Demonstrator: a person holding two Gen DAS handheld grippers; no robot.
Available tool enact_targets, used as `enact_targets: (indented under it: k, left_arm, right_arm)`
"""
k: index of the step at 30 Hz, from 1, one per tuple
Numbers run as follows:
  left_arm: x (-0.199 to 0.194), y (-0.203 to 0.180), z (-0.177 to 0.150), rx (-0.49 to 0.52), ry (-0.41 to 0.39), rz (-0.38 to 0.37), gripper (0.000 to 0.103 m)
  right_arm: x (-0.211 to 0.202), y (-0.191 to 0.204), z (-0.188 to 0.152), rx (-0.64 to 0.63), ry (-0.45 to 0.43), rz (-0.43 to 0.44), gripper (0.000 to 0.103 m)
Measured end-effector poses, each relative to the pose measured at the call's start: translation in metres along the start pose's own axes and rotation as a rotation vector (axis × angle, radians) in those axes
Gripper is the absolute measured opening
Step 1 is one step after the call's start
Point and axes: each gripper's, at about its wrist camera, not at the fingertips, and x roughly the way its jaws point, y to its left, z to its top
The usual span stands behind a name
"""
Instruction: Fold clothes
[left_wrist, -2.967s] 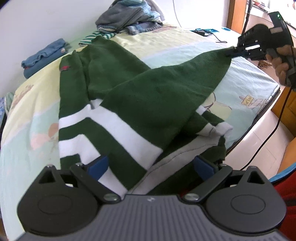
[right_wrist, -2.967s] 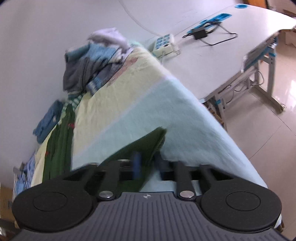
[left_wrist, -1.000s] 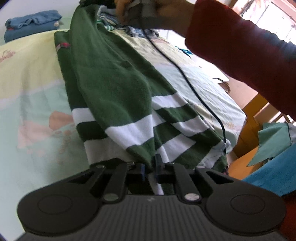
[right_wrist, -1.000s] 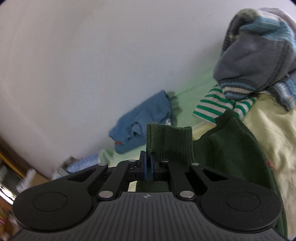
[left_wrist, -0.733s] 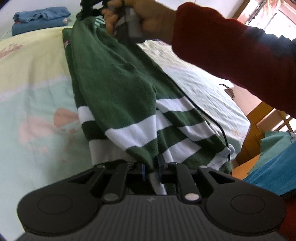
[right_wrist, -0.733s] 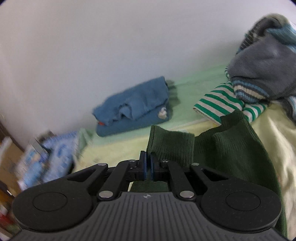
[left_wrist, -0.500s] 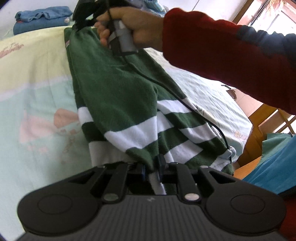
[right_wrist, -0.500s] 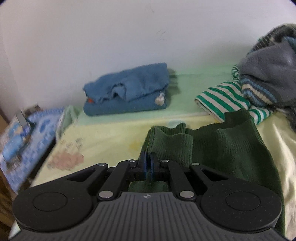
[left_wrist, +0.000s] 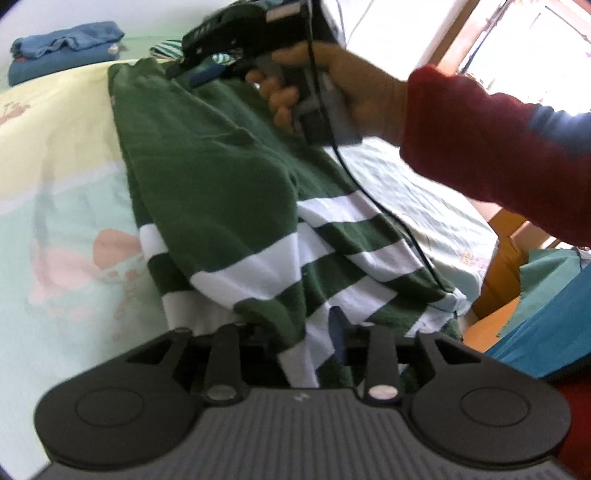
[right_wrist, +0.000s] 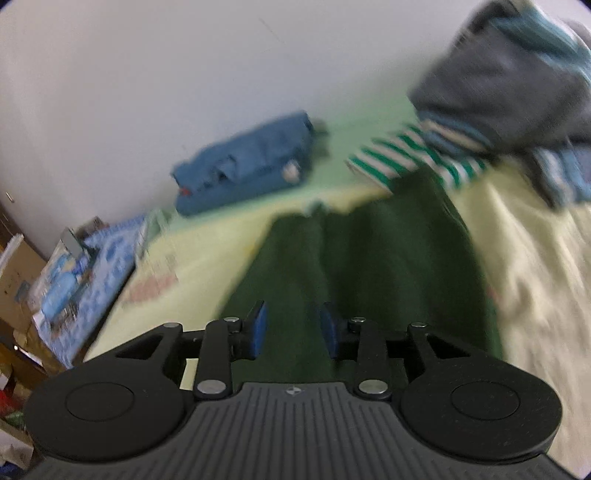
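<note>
The left gripper (left_wrist: 299, 332) has just been opening, its jaws now parted with the striped hem of the green sweater (left_wrist: 221, 177) lying loose between them. The right gripper (right_wrist: 291, 332) has likewise just been opening, its pads clear of the sweater on the bed (left_wrist: 55, 155) beneath. Beyond lies a folded blue garment (right_wrist: 247, 166).

The right wrist view is smeared by motion: the blue bundle (right_wrist: 247, 162), striped top (right_wrist: 413, 158) and grey pile (right_wrist: 509, 81) lack detail. In the left wrist view the sweater (left_wrist: 221, 177) hides the left gripper's (left_wrist: 303, 332) left pad; the red sleeve (left_wrist: 495, 147) runs off the right edge.
</note>
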Motion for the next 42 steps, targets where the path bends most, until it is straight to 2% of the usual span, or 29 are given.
enact_targets:
  k: [6,9,12,17,19,22,25,27,32,33,36,38,42]
  left_arm:
    - [0.003,0.001,0.0,0.017,0.004,-0.023,0.037]
    - [0.003,0.005,0.0,-0.003,0.004,-0.038,0.037]
    - [0.002,0.004,-0.002,-0.005,-0.008,-0.04,0.037]
    - [0.003,0.0,-0.005,0.0,-0.024,-0.03,0.039]
    - [0.003,0.0,-0.006,0.004,-0.024,-0.034,0.042]
    - [0.004,-0.001,-0.005,0.007,-0.025,-0.06,0.054]
    - [0.005,-0.005,-0.006,0.041,-0.022,-0.061,0.059]
    - [0.004,-0.007,-0.007,0.059,-0.021,-0.061,0.059]
    - [0.005,-0.004,-0.007,0.057,-0.019,-0.077,0.06]
    - [0.005,-0.005,-0.007,0.06,-0.017,-0.082,0.062]
    - [0.006,-0.005,-0.007,0.076,-0.015,-0.092,0.063]
    - [0.005,-0.004,-0.007,0.082,-0.015,-0.103,0.063]
    - [0.001,0.001,-0.006,0.071,-0.003,-0.129,0.059]
  right_arm:
    - [0.021,0.01,0.001,-0.057,-0.103,-0.035,0.038]
    - [0.041,0.013,0.012,-0.078,-0.113,-0.065,0.038]
    - [0.058,0.013,0.022,-0.081,-0.104,-0.083,0.028]
    - [0.064,0.015,0.029,-0.097,-0.12,-0.133,0.028]
    - [0.064,0.015,0.032,-0.095,-0.135,-0.151,0.028]
    - [0.047,0.022,0.029,-0.089,-0.192,-0.08,0.028]
    - [0.062,0.038,0.024,-0.151,-0.097,-0.018,0.027]
    - [0.083,0.048,0.022,-0.185,-0.022,-0.05,0.026]
    - [0.104,0.05,0.031,-0.164,-0.016,-0.09,0.023]
    - [0.101,0.049,0.034,-0.138,-0.01,-0.089,0.024]
    - [0.062,0.048,0.025,-0.094,0.001,-0.002,0.026]
    - [0.03,0.046,0.007,-0.104,0.049,0.057,0.027]
    - [-0.034,0.044,-0.051,-0.133,0.157,0.148,0.028]
